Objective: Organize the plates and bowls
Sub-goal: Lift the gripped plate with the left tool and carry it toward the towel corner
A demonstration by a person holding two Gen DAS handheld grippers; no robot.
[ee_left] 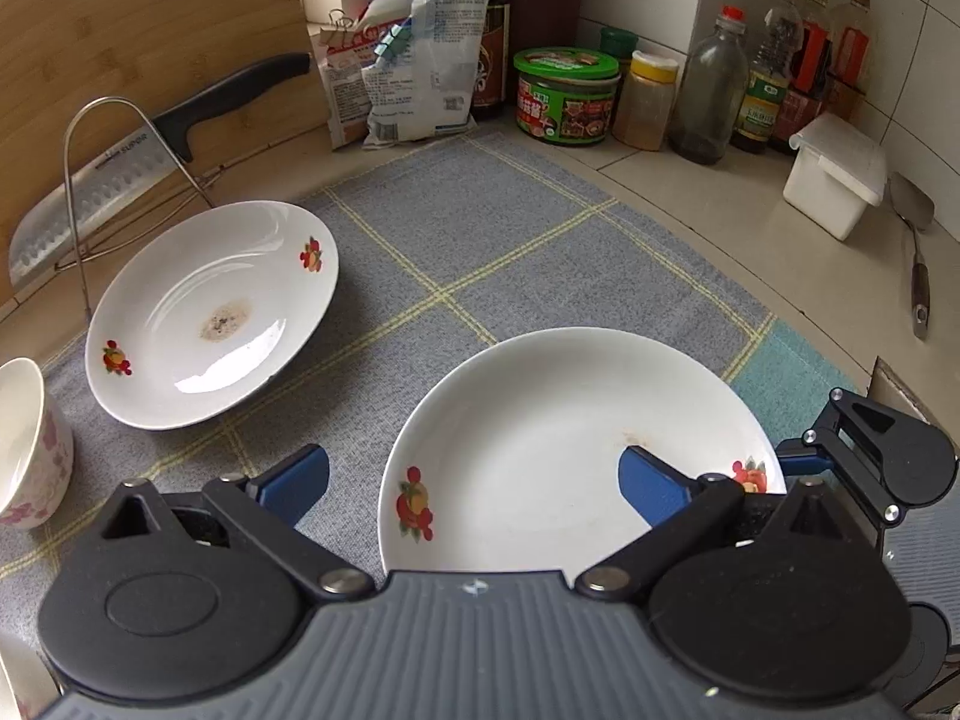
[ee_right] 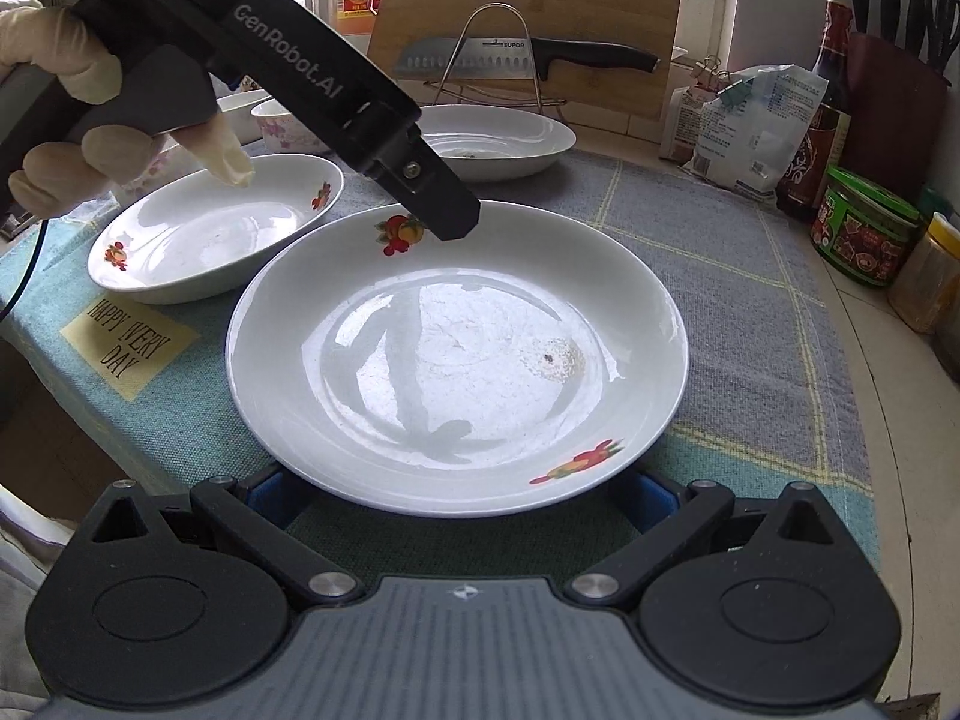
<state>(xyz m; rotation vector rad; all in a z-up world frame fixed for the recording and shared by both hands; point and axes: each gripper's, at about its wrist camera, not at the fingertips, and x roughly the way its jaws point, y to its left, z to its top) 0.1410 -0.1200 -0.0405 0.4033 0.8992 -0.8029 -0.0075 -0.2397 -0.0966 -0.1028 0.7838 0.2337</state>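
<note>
Right wrist view: plate [ee_right: 456,354] dead ahead btwn spread jaws of right gripper [ee_right: 456,495]; left gripper [ee_left: 474,486] jaws apart too, over its rim.

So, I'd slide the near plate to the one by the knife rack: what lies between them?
Only bare grey checked cloth between the near plate and that far plate, seen in the left wrist view.
</note>
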